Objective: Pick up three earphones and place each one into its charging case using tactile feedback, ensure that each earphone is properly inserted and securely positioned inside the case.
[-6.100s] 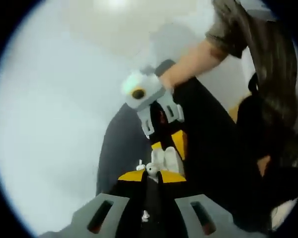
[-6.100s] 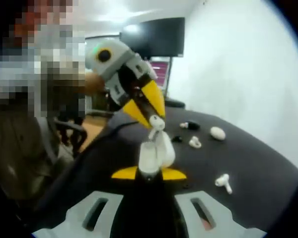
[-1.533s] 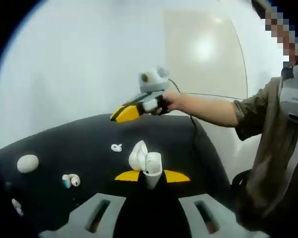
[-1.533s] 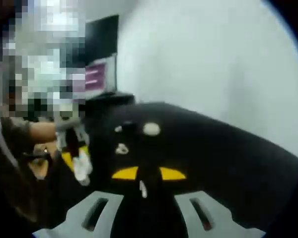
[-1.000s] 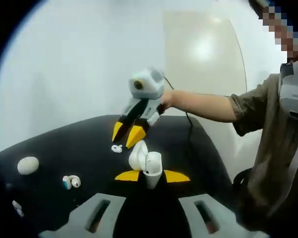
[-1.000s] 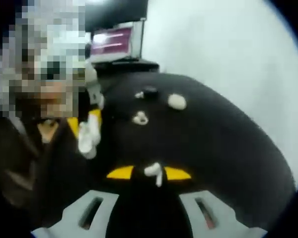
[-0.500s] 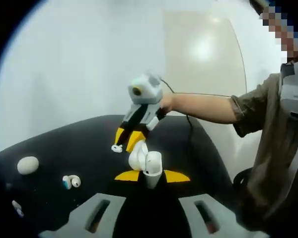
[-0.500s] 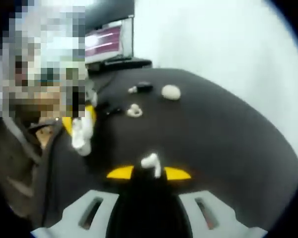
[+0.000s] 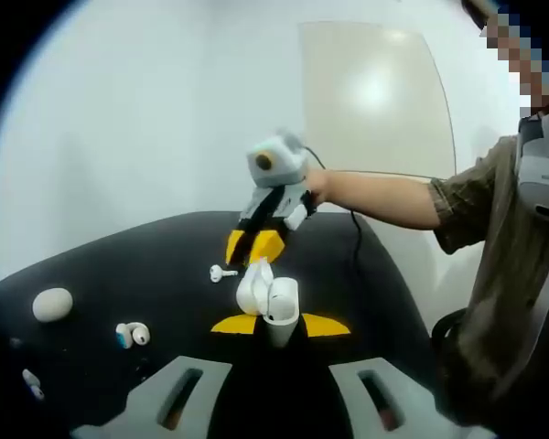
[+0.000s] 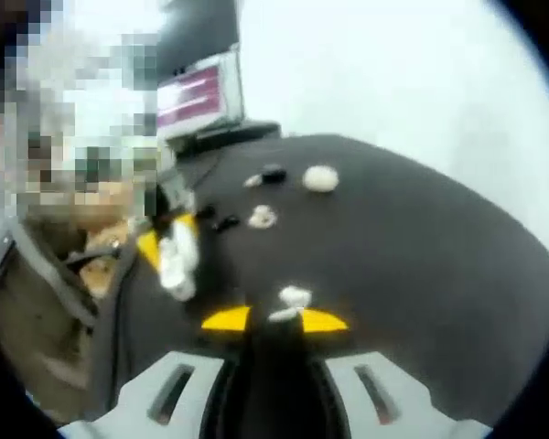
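A: Left gripper view, nearest first: what do the left tongs [image 9: 279, 326] carry?

B: Their yellow tips pinch an open white plastic charging case [image 9: 270, 302], its lid tipped up on the left. Just beyond it the right tongs [image 9: 254, 247] point down at the case mouth, tips near together; whether they touch the case cannot be told. A bare forearm [image 9: 384, 198] with an olive sleeve carries them in from the right.

A: And on the black round surface [image 9: 137, 274]?

B: A small white stemmed earphone [image 9: 221, 272] lies just left of the case. Farther left sit a pair of white earbuds with a blue tip [image 9: 130, 334], then a closed white oval case [image 9: 52, 304] near the rim.

A: Right gripper view, same order?

B: The right tongs [image 10: 273, 319] pinch a white earphone [image 10: 291, 302] between their yellow tips; the picture is blurred, so the fit is unclear. To the left, the left tongs [image 10: 169, 249] hold the charging case [image 10: 177, 261]. Beyond lie a small white earbud cluster [image 10: 262, 217], a black earbud piece [image 10: 274, 173] and the white oval case [image 10: 320, 178]. At the far edge stands a monitor with a pink screen [image 10: 199, 93].
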### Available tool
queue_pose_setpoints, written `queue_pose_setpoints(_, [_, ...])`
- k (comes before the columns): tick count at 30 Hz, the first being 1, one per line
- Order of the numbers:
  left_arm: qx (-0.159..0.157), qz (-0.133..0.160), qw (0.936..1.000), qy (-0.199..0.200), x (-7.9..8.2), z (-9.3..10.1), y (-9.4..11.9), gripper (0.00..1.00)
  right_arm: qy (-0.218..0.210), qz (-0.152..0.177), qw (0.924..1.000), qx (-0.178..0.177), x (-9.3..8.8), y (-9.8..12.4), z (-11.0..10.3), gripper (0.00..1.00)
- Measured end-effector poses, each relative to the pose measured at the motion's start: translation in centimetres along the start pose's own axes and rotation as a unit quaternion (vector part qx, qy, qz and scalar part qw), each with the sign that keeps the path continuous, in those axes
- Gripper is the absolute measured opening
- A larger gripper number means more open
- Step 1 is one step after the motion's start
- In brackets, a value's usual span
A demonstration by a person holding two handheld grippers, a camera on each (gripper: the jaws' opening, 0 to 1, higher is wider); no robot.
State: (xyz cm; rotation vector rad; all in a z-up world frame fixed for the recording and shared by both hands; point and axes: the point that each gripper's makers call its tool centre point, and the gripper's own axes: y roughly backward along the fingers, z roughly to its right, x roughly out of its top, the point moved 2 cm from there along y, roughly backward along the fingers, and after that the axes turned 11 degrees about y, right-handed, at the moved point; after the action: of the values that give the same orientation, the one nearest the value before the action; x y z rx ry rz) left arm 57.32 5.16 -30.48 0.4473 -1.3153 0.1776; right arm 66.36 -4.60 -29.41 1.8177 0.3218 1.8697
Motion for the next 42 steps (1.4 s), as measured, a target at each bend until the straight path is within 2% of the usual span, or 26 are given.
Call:
queue_pose_setpoints(1, [0.0, 0.0, 1.0, 0.0, 0.0, 0.0, 0.0, 0.13, -0.007, 0.01, 0.9999, -0.008, 0.3, 0.1, 0.4, 0.19])
queue_pose_setpoints(4, [-0.001, 0.0, 1.0, 0.001, 0.0, 0.0, 0.0, 0.13, -0.009, 0.006, 0.9999, -0.007, 0.3, -0.2, 0.9, 0.19])
queue_pose_setpoints(10, [0.0, 0.0, 1.0, 0.0, 0.0, 0.0, 0.0, 0.13, -0.005, -0.026, 0.9996, 0.01, -0.5, -1.6, 0.6, 0.18])
queue_pose_setpoints(15, [0.0, -0.001, 1.0, -0.002, -0.1, 0.0, 0.0, 0.13, -0.006, -0.029, 0.9995, 0.012, -0.4, -2.2, 0.6, 0.18])
queue_pose_setpoints(18, [0.0, -0.001, 1.0, -0.004, -0.1, 0.1, 0.0, 0.13, 0.002, -0.042, 0.9991, 0.009, -0.7, -2.4, 0.8, 0.16])
queue_pose_setpoints(23, [0.0, -0.001, 1.0, -0.007, -0.1, 0.1, 0.0, 0.13, -0.005, -0.028, 0.9995, 0.016, -0.3, -2.6, 0.6, 0.13])
queue_pose_setpoints(29, [0.001, -0.001, 1.0, -0.008, -0.1, 0.2, 0.0, 0.13, -0.006, -0.031, 0.9994, 0.016, -0.4, -2.5, 0.5, 0.13])
queue_pose_setpoints(37, [0.0, -0.001, 1.0, -0.008, -0.1, 0.2, 0.0, 0.13, 0.041, -0.02, 0.9989, -0.011, 0.2, -1.6, 0.2, 0.12])
queue_pose_setpoints(42, [0.0, -0.001, 1.0, -0.005, -0.1, 0.1, 0.0, 0.13, 0.074, 0.019, 0.9963, -0.038, 1.9, -0.3, 0.0, 0.12])
